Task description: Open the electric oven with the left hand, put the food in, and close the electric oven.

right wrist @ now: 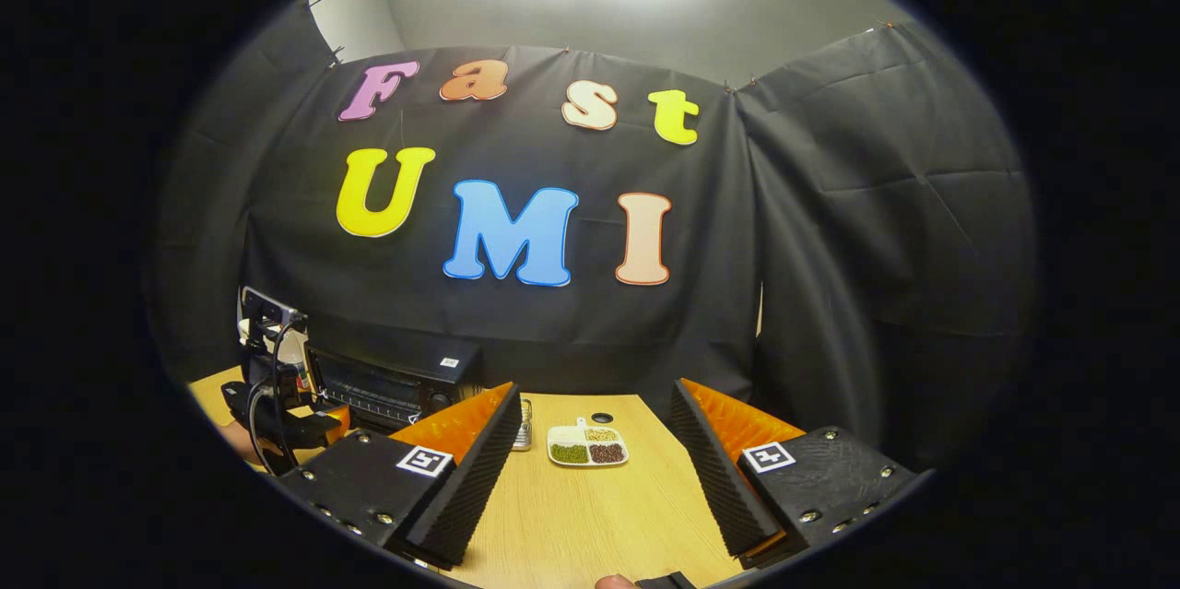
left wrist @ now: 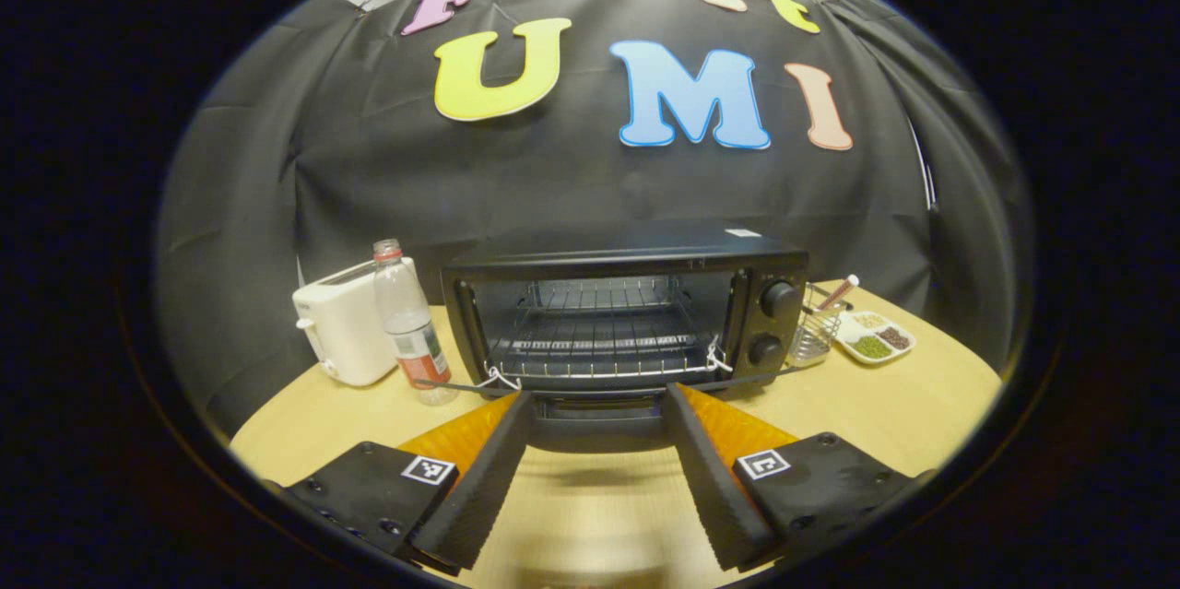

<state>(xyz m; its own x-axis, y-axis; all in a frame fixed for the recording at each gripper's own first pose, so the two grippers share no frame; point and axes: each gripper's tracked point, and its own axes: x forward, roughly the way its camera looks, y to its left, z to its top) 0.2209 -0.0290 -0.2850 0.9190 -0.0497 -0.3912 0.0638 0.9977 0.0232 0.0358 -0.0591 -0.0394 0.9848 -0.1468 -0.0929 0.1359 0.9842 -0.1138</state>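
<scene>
Wooden table [left wrist: 867, 414]: electric oven [left wrist: 627, 312] open, rack empty; food not loaded; left gripper [left wrist: 595, 478] and right gripper [right wrist: 599, 488] jaws wide, empty.

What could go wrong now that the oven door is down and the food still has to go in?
The left gripper sits open right over the lowered door of the oven, so a careless move could knock it. The water bottle stands close beside the oven and could be tipped. The right gripper is open and empty, with the divided dish ahead, so loose contents might spill on pickup.
</scene>
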